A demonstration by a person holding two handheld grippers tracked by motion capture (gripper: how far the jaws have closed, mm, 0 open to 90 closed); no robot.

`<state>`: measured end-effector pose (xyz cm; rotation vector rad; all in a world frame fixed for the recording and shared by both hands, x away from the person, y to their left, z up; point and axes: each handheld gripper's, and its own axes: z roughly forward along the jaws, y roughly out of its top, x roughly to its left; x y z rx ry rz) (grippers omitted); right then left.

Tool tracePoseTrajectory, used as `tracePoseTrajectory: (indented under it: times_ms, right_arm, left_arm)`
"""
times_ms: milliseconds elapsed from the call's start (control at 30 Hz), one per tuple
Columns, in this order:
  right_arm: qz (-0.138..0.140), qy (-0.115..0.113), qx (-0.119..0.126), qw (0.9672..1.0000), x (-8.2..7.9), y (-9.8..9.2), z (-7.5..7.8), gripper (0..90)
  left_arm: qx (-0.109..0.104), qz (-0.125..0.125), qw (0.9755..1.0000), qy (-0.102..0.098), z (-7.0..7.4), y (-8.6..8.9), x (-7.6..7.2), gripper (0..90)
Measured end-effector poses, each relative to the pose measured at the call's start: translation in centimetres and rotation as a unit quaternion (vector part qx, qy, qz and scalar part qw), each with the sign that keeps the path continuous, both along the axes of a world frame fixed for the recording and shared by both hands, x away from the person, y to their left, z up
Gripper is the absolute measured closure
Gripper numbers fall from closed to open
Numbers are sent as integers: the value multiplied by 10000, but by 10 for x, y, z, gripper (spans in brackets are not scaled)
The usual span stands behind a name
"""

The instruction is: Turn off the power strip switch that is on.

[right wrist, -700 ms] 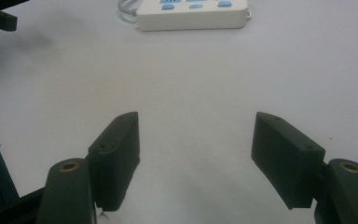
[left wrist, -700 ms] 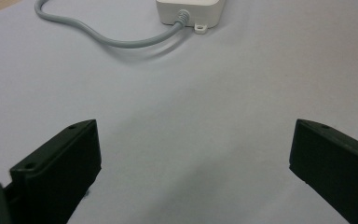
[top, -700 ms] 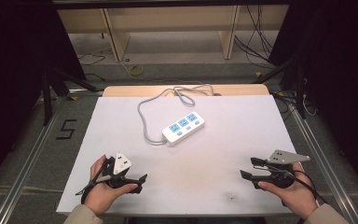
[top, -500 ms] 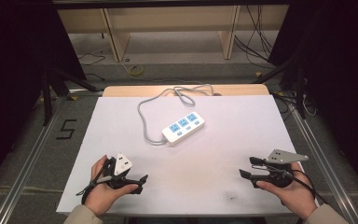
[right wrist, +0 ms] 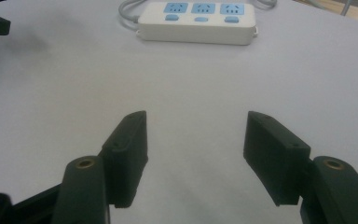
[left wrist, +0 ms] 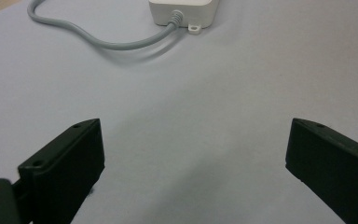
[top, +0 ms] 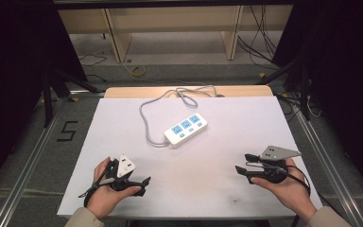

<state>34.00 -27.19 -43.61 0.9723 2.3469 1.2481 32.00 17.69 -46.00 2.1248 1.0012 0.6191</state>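
Two hand-held grippers, left (top: 139, 185) and right (top: 244, 163), rest low at your near edge of the table (top: 123, 123), each with jaws spread wide and empty. One white power strip (top: 185, 128) lies mid-table, well apart from both, cable (top: 147, 127) looping away. Step: approach not yet begun; next, reach forward to the strip.

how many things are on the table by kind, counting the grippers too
power strip: 1
left gripper, fingers open: 1
right gripper, fingers open: 1
total: 3
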Motion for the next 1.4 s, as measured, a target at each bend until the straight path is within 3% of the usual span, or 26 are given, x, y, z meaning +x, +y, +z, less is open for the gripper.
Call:
tracePoseTrajectory:
  times_ms: [600,1400]
  right_arm:
    - [147,-175,-70,9997,27,32,9,413]
    - [199,-198,-130,9995,57,63,15,423]
  left_arm:
    - [-4,10,10000,10,0,-1,0,46]
    - [-17,6,10000,-17,0,-2,0,51]
